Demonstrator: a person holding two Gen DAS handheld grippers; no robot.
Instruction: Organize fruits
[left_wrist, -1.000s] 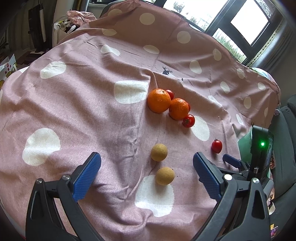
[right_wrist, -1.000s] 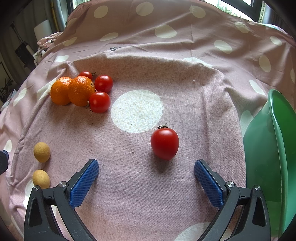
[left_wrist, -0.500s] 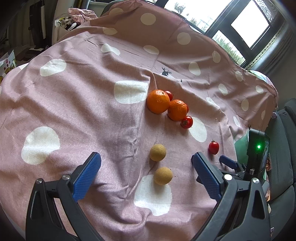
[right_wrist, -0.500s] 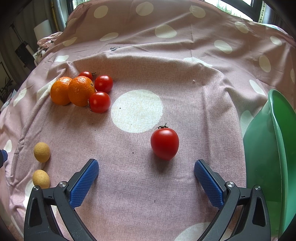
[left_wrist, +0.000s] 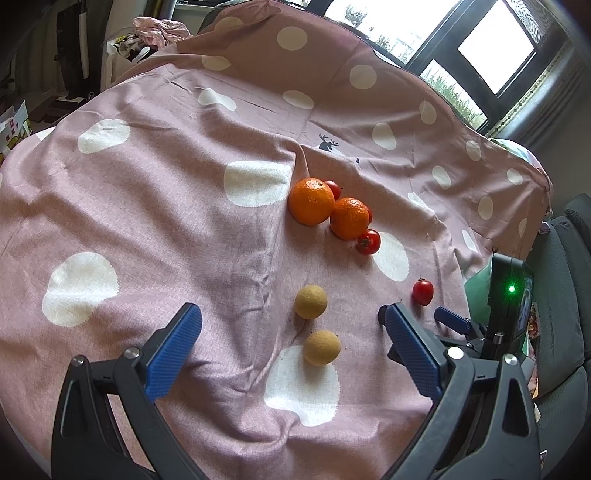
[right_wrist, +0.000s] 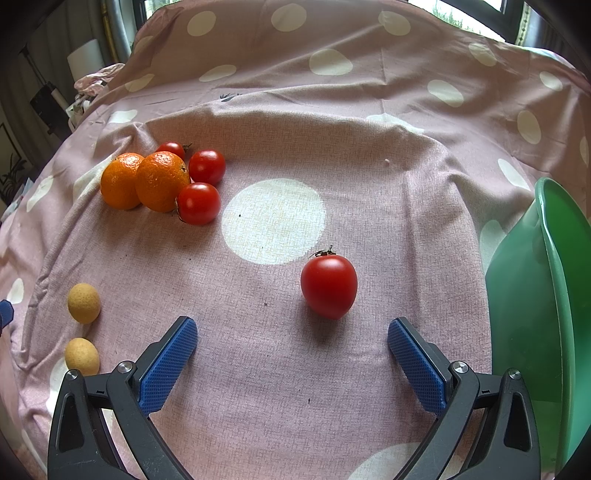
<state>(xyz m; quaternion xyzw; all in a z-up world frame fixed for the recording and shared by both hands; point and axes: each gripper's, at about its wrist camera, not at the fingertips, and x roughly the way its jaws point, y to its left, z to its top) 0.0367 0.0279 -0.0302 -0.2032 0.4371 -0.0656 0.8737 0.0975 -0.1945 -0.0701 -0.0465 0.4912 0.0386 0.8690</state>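
- Cloth (right_wrist: 369, 147) – a pink spotted sheet covers the whole desk, creased, with every fruit lying loose on it.
- Bowl (right_wrist: 546, 280) – green, at the right edge of the right wrist view, no fruit visible in the part that shows; likely where the fruit is meant to go.
- Right claw (right_wrist: 291, 354) – spread wide, holding nothing, low over the cloth with the lone tomato (right_wrist: 328, 286) just ahead, slightly right of its centre line.
- Left claw (left_wrist: 290, 341) – also wide and holding nothing, with 2 tan fruits (left_wrist: 321, 347) ahead of it.
- 2 oranges (right_wrist: 162, 181) touch each other, 3 tomatoes (right_wrist: 197, 203) huddled against them, well apart from both claws.
- Step, as I judge it: the opening reach for the lone tomato – nothing sorted yet.
- Next calls for a short push forward, a soft close, then a carry right to the bowl; the tomato may roll.
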